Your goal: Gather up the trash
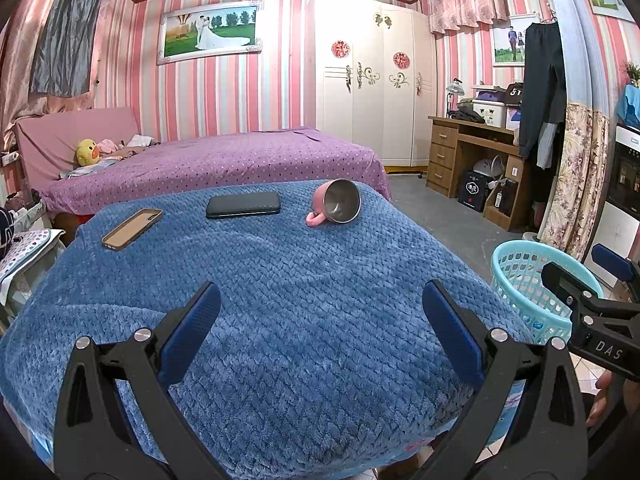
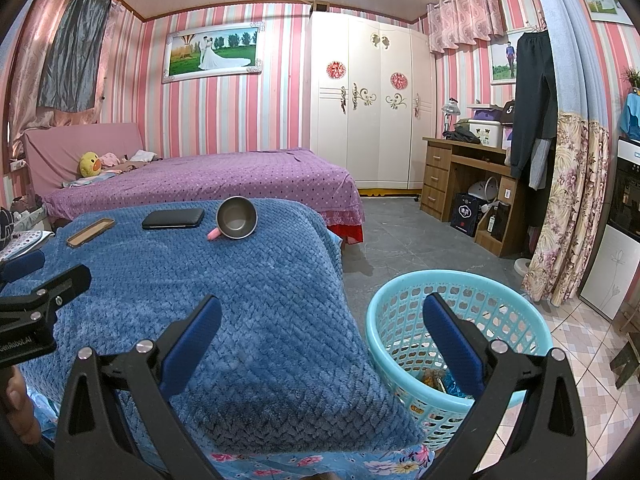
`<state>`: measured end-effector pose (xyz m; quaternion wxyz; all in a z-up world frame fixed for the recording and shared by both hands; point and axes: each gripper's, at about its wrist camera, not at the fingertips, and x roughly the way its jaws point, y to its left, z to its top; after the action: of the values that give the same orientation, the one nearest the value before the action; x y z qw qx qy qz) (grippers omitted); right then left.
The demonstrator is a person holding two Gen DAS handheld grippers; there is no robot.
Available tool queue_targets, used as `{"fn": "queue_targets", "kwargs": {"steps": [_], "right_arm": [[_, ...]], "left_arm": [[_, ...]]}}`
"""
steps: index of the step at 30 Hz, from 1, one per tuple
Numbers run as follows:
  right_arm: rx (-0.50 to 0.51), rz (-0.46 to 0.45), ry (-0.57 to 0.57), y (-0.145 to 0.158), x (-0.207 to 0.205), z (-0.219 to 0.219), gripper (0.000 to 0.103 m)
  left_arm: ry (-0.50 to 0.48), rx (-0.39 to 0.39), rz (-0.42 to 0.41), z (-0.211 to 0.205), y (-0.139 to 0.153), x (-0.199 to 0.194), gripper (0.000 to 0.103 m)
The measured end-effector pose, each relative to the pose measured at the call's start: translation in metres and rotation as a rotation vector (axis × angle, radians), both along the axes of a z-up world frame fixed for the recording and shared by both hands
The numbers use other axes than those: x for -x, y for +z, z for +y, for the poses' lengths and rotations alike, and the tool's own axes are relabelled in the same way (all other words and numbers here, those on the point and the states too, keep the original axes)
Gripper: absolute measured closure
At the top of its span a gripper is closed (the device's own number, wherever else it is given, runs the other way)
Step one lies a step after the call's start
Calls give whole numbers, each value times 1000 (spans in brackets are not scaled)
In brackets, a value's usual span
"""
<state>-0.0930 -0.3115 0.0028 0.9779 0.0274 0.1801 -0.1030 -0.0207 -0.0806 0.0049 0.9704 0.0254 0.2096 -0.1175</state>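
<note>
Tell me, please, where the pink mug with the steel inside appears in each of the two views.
Left wrist view: the pink mug with the steel inside lies on its side, right of centre, upper middle.
Right wrist view: the mug lies left of centre, its mouth facing the camera.
Shared landmark: the black rectangular case just left of it.

A light turquoise plastic basket (image 2: 460, 320) stands upright on the floor, just beside the blue blanket-covered desk (image 2: 256, 320), at its right edge. It is round, with lattice walls and a solid rim, and open at the top. At its bottom lie a few colourful wrappers (image 2: 434, 380), perhaps snack packets; they are too small to tell apart.
</note>
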Motion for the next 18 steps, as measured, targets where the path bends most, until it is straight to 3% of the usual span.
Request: {"fn": "queue_targets", "kwargs": {"steps": [18], "right_arm": [[0, -1, 0, -1, 0, 1, 5]], "left_arm": [[-2, -3, -10, -1, 6, 0, 5]]}}
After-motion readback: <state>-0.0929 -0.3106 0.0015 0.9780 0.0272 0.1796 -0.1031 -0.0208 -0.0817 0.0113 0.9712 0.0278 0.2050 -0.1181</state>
